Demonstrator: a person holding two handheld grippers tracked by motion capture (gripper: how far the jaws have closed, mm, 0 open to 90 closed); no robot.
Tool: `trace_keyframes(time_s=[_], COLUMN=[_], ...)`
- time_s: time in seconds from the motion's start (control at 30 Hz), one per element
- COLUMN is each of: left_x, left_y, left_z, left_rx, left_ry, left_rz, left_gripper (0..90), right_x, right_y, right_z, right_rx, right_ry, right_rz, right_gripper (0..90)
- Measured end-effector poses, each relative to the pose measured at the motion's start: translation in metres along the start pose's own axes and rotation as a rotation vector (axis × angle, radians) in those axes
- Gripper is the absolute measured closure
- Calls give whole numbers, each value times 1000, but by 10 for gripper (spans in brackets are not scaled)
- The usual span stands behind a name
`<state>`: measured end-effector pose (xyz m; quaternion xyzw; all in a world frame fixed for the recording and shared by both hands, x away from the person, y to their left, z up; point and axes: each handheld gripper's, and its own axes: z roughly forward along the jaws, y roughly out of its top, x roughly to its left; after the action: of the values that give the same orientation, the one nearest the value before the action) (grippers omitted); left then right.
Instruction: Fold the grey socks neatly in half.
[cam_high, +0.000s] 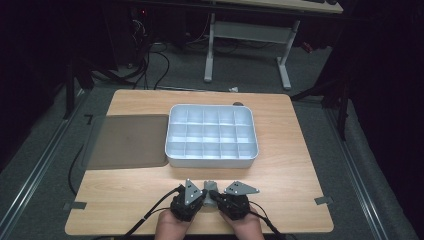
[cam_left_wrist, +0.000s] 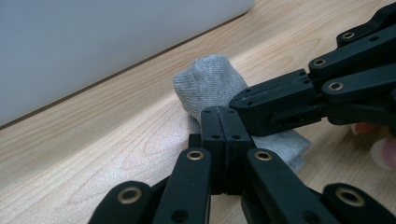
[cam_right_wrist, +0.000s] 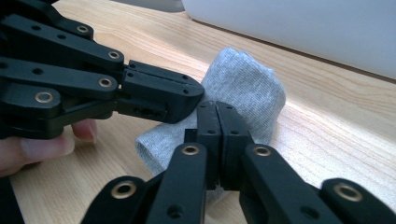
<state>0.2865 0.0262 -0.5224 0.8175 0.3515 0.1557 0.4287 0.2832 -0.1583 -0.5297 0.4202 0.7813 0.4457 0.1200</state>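
A small grey knitted cloth (cam_high: 210, 186), folded into a thick wad, lies on the wooden table (cam_high: 290, 180) just in front of the white tray. My left gripper (cam_high: 202, 195) and right gripper (cam_high: 216, 196) meet at it from either side, held by two hands at the near edge. In the left gripper view the cloth (cam_left_wrist: 205, 79) lies under my shut left gripper (cam_left_wrist: 219, 112), and the right gripper (cam_left_wrist: 239, 100) comes in from the right. In the right gripper view my right gripper (cam_right_wrist: 216, 106) is shut over the cloth (cam_right_wrist: 243, 79), with the left gripper (cam_right_wrist: 196, 91) crossing from the left. No fabric shows between either pair of jaws.
A white tray (cam_high: 212, 161) of several empty compartments stands mid-table; its wall (cam_left_wrist: 93, 42) rises close behind the cloth. A flat brown-grey mat (cam_high: 127, 142) lies left of it. Beyond the table stand a desk frame (cam_high: 285, 65) and cables on the floor.
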Motion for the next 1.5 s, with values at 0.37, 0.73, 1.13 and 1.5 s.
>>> trace_keyframes(time_s=[0.37, 0.73, 1.13, 1.5], left_x=[-2, -3, -2, 1], left_y=[1, 0, -1, -2], left_z=[0, -1, 0, -3], left_rx=[-2, -4, -5, -3], left_ry=[0, 1, -5, -2], left_rz=[3, -3, -3, -10], left_gripper=[900, 900, 900, 876], right_x=[-12, -13, -13, -15], right_y=[6, 6, 2, 0], right_z=[-16, -17, -4, -1], right_rx=[-48, -19, 50, 71], right_ry=[-2, -11, 14, 31], right_rz=[51, 106, 153, 169], right_gripper=[799, 613, 496, 497])
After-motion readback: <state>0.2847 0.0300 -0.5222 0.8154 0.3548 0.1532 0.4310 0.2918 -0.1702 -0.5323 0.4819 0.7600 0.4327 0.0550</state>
